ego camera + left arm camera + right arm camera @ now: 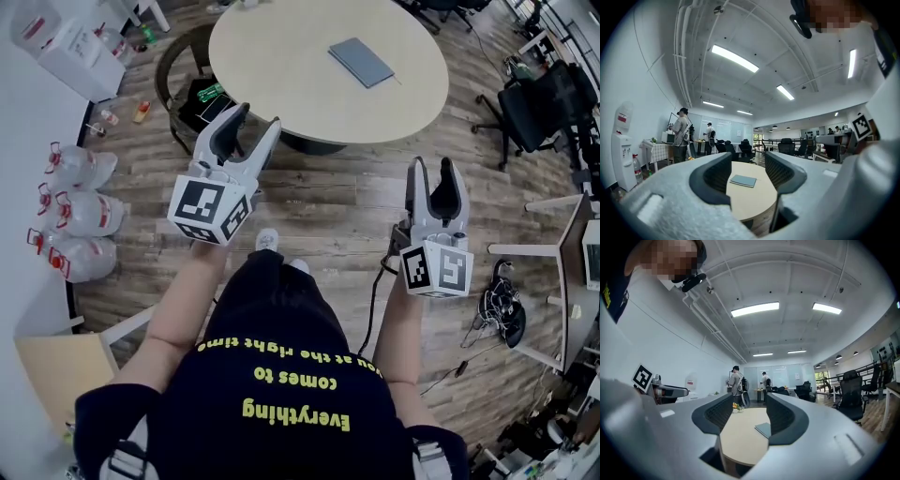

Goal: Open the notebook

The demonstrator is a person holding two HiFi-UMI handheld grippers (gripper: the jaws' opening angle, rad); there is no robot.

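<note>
- On the round table point(281, 84), toward its far right side, the closed grey notebook point(361, 62) is seen lying flat.
- The left tool point(255, 122) is held level by the table's near edge, with its jaws apart and nothing gripped between them.
- The right tool point(431, 171) is held over the wooden floor point(328, 206), well apart from the notebook, its jaws likewise apart and empty.

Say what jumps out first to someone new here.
First, the two handheld grippers: the left gripper and right gripper are held out over the wood floor, jaws apart and empty. Beyond them, a closed grey notebook lies on the round beige table. Big water bottles sit along the left wall.
</note>
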